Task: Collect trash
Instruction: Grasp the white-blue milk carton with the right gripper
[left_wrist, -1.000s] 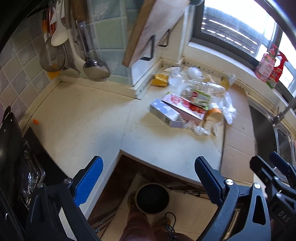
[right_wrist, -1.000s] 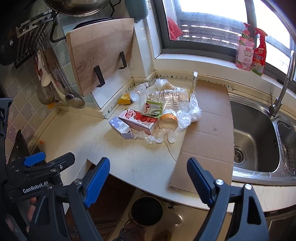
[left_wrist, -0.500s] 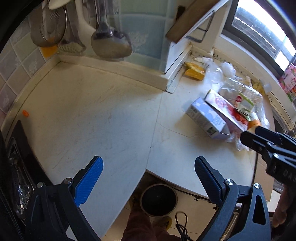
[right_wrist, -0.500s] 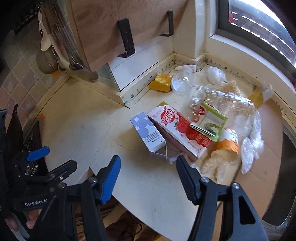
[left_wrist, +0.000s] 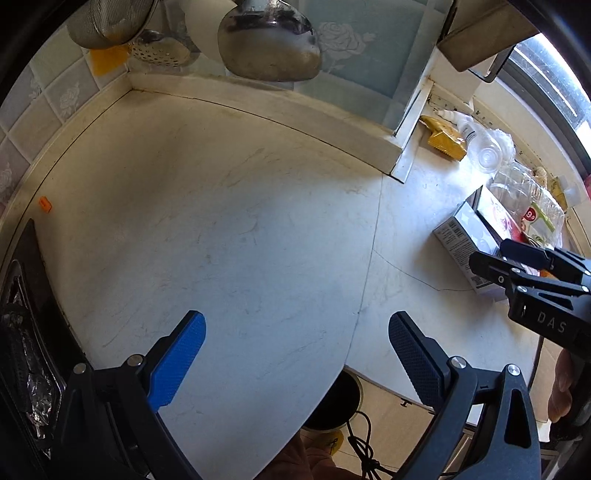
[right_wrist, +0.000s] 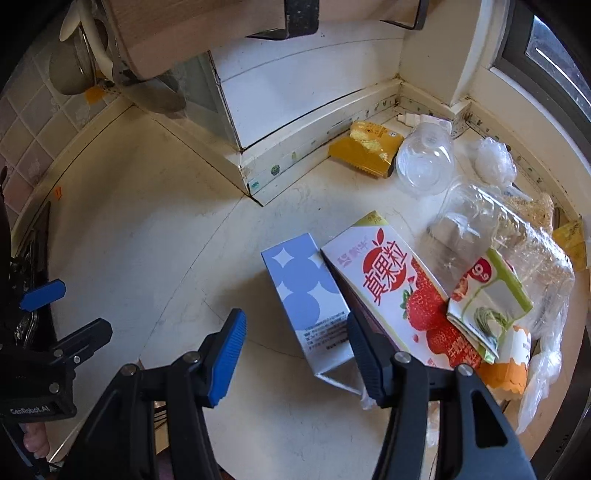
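Note:
A pile of trash lies in the counter's corner: a pale blue carton on its side, a white strawberry milk carton against it, clear plastic packaging, a yellow wrapper and an orange cup. My right gripper is open, low over the counter, with the near end of the blue carton between its fingers, not touching. My left gripper is open and empty over bare counter, left of the pile. The blue carton and the right gripper's body show at the right of the left wrist view.
A round dark bin stands on the floor below the counter edge. Ladles and a strainer hang on the tiled wall. A stove is at the far left. A wooden board hangs above the pile.
Both grippers have moved forward and down toward the counter. The right gripper has closed in on the blue carton, which now sits between its open fingers.

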